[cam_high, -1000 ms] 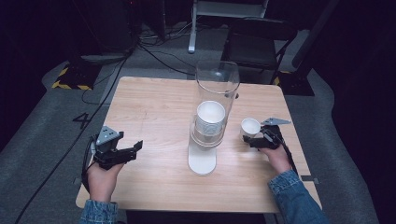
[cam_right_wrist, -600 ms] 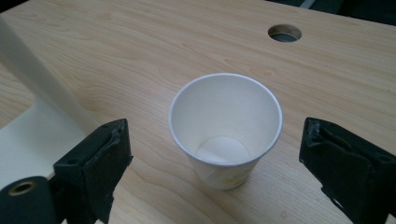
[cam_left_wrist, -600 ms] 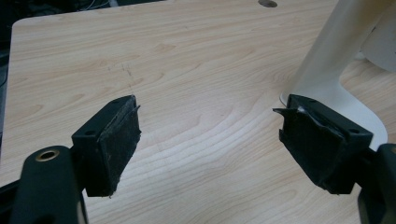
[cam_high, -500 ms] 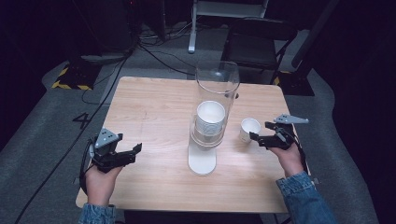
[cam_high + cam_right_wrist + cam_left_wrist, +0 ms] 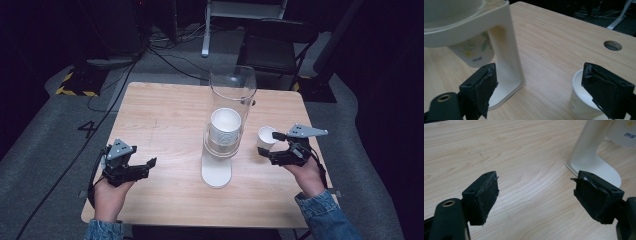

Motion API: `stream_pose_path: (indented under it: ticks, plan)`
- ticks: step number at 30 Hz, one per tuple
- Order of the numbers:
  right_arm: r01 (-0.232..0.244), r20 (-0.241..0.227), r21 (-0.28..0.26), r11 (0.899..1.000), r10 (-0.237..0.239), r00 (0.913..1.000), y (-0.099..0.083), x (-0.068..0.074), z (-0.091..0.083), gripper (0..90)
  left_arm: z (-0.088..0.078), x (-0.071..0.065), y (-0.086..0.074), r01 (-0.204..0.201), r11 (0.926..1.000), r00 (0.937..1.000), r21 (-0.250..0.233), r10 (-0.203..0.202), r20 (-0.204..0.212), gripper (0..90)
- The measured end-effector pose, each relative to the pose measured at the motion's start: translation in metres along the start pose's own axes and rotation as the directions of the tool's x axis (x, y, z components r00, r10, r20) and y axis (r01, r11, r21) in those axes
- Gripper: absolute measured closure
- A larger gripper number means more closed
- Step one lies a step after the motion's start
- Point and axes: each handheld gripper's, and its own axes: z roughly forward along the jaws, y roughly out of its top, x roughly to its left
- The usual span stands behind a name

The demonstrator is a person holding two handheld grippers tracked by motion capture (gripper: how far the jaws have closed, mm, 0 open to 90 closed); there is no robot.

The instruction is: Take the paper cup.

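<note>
**White cup down, grip let go**

Paper cup [image 5: 265, 136] standing upright on the table [image 5: 165, 115], right of the dispenser [image 5: 220, 150] and apart from it. Plain white outside, open mouth up, nothing visible inside, no dent or tilt to report. In the right gripper view, sitting low at the right, partly behind one jaw rather than between the two.

Right gripper [image 5: 272, 145] hovering just beside the cup, released: jaws just been closing a little, yet parted, nothing between the pads and nothing pressed.

Left gripper [image 5: 145, 167] waiting low over the near left of the table, well apart from everything, jaws wide, empty.

By the look of it, main part done: one cup out and set down, free of any grip. Left to do, going on these pictures: perhaps pulling another from the stack [image 5: 225, 125] showing in the clear tube [image 5: 232, 87], with a flower-printed cup hanging ready under the holder. Otherwise just clearing the hand without knocking that light, easily tipped cup.
</note>
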Motion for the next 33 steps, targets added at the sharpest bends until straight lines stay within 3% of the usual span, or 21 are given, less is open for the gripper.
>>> stream_pose_path:
  ticks: [4, 15, 21, 25, 33]
  plan:
    - [0.052, -0.024, 0.030, 0.998, -0.051, 0.9984, 0.003, 0.014, 0.003, 14.1, 0.006, -0.003, 0.000, -0.021, 0.9992, 0.9993, 0.033, 0.020, 0.032, 19.5]
    - [0.087, -0.103, 0.044, 0.995, -0.082, 0.9913, 0.004, 0.038, 0.009, 14.1, 0.019, -0.012, 0.004, -0.086, 0.9916, 0.9916, 0.097, 0.076, 0.105, 19.4]
    - [0.091, -0.135, 0.065, 0.994, -0.081, 0.9875, 0.002, 0.044, 0.013, 14.1, 0.025, -0.017, 0.005, -0.114, 0.9860, 0.9864, 0.122, 0.098, 0.132, 18.9]
    - [0.094, -0.150, 0.094, 0.991, -0.080, 0.9855, 0.001, 0.045, 0.017, 14.4, 0.026, -0.018, 0.005, -0.110, 0.9853, 0.9855, 0.131, 0.091, 0.143, 18.8]
    - [0.090, -0.146, 0.082, 0.993, -0.077, 0.9862, 0.000, 0.045, 0.017, 14.2, 0.025, -0.016, 0.006, -0.107, 0.9861, 0.9858, 0.128, 0.088, 0.143, 18.6]
